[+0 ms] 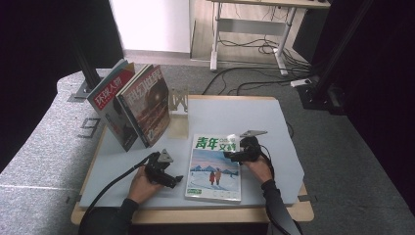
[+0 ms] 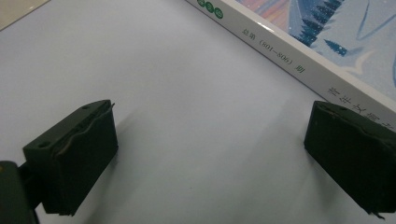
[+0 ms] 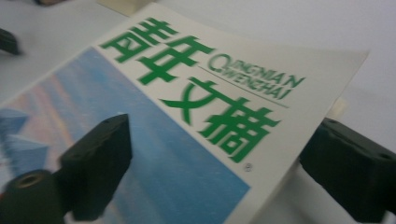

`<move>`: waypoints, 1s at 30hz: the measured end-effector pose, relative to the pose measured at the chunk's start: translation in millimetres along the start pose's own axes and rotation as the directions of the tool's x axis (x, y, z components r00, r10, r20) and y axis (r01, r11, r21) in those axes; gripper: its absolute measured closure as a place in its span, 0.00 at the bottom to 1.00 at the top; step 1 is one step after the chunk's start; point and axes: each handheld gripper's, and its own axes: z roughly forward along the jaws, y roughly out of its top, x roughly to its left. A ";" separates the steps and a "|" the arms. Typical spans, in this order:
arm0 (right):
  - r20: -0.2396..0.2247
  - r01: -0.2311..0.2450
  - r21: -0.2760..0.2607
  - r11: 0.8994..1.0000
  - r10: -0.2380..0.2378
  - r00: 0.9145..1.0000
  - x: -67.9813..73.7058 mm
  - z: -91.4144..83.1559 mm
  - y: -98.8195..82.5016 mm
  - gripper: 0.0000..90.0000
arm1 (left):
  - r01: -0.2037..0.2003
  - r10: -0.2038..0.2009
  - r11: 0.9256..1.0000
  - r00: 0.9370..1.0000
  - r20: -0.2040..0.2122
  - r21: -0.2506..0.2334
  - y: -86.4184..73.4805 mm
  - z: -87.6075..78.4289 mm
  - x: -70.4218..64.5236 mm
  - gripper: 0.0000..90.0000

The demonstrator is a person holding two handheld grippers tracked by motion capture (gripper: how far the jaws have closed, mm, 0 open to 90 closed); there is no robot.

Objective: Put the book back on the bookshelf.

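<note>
Pale blue-grey surface [image 1: 254,117] on a wooden top. At its far left corner a clear bookend rack [image 1: 178,105] holds two magazines upright, both leaning left: the outer one with a red band and white characters [image 1: 110,95], the inner one dark reddish-brown with pale characters [image 1: 149,105]. Titles too small to read for certain.

A third magazine [image 1: 214,169] lies flat, face up, near the middle of the near edge. Cover: big green characters 青年文摘 with "QINGNIAN WENZHAI" in small green capitals beside them, above a blue snow scene with two small figures. Spine, seen in the left gripper view, carries "总第 (801–806) 期" and small green round marks [image 2: 210,8].

Left gripper [image 1: 172,180] sits low on the surface just left of the magazine's spine, jaws wide apart, bare surface between them; the right-hand jaw is close against the spine edge.

Right gripper [image 1: 234,155] is at the magazine's far right corner, jaws apart, astride the cover's edge, one over the cover and one beyond it. The cover's corner looks slightly lifted; whether the pads touch it I cannot tell.
</note>
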 end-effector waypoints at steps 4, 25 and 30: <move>-0.037 0.013 0.021 1.000 -0.012 0.999 8.8 1.3 1.6 0.17 | 0.000 0.000 1.000 1.000 -0.001 0.000 0.0 0.0 -0.1 0.03; 0.060 -0.073 -0.006 0.997 0.073 0.995 -4.0 5.4 17.6 0.85 | 0.012 -0.012 1.000 1.000 -0.009 0.002 -0.1 -0.3 -1.6 0.03; 0.077 -0.027 -0.020 0.999 0.029 0.997 8.2 -4.0 21.2 0.94 | 0.019 -0.019 1.000 1.000 -0.015 0.004 -0.1 -0.6 -2.5 0.03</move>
